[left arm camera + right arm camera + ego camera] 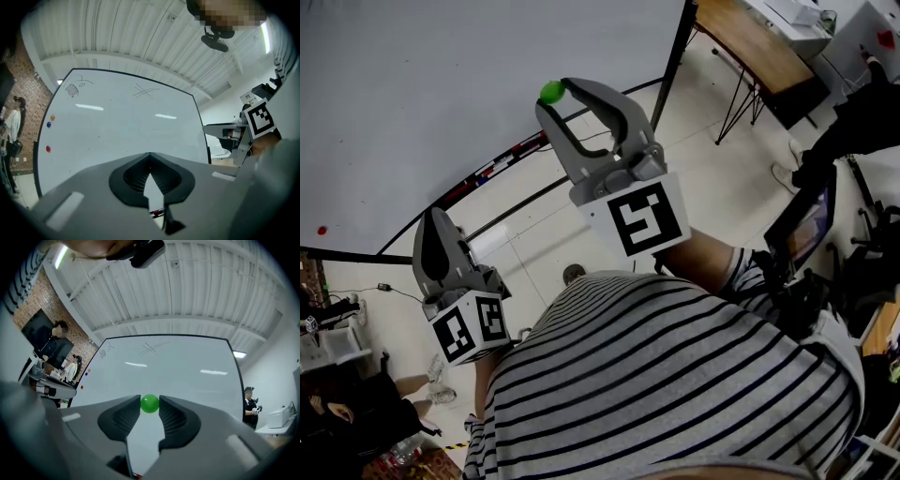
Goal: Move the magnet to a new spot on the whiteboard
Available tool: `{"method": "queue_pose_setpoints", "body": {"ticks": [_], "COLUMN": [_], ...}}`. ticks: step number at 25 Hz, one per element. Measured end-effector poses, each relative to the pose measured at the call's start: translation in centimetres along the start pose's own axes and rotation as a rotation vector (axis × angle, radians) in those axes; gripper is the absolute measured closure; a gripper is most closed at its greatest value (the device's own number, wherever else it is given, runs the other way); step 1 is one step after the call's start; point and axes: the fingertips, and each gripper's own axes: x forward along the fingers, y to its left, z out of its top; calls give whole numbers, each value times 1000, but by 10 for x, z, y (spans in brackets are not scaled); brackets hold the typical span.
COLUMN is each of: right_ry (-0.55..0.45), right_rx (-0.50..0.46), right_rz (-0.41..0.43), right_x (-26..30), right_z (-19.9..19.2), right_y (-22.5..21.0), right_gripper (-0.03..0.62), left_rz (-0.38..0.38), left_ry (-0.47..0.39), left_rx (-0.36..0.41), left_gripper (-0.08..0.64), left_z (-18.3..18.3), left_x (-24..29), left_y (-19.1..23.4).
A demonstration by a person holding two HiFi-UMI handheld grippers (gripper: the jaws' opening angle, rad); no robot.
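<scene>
Small green ball-shaped magnet: pinched on two sides at the very tips of the dark ribbed fingers of the right gripper. The fingers stand narrow, no further apart than the ball is wide. A grip at the tips leaves the front of the ball free to meet a surface.

Position: the magnet is held up in front of the large white whiteboard with the black frame. The right gripper view takes in the board from edge to edge beyond the ball, so I judge it clear of the surface, not stuck to it. It faces a bare stretch in the board's lower middle.

Left gripper: fingers closed tip to tip with nothing between them. It is held lower and to the left and has no share in the grip.

Surroundings: three small round magnets, orange, blue and red, sit in a column at the board's left edge, well apart from the green one. A marker tray runs along the lower frame.

Assessment: the magnet is in carriage. Setting it down calls for a square approach to bare board, with release only once it clings. The smooth ball could slip from so slight a hold
</scene>
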Motion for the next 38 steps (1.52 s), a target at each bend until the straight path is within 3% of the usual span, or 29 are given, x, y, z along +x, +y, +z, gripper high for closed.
{"method": "queue_pose_setpoints", "body": {"ticks": [7, 21, 31, 38], "right_ry": [-12, -56, -19, 9], "right_rx": [-12, -94, -182, -176], "right_rz": [-4, -34, -76, -89], "right_x": [30, 144, 210, 223], "right_z": [-4, -6, -37, -55], "right_y": [8, 38, 27, 21], "right_gripper": [468, 468, 469, 468], "left_rz": [-2, -5, 27, 53], "left_ry": [-12, -21, -18, -13], "left_rx": [3, -15, -22, -11], "left_gripper": [545, 545, 545, 545], "left_z": [-1, -8, -14, -15], "left_x": [15, 56, 71, 71], "left_y": [21, 105, 138, 151]}}
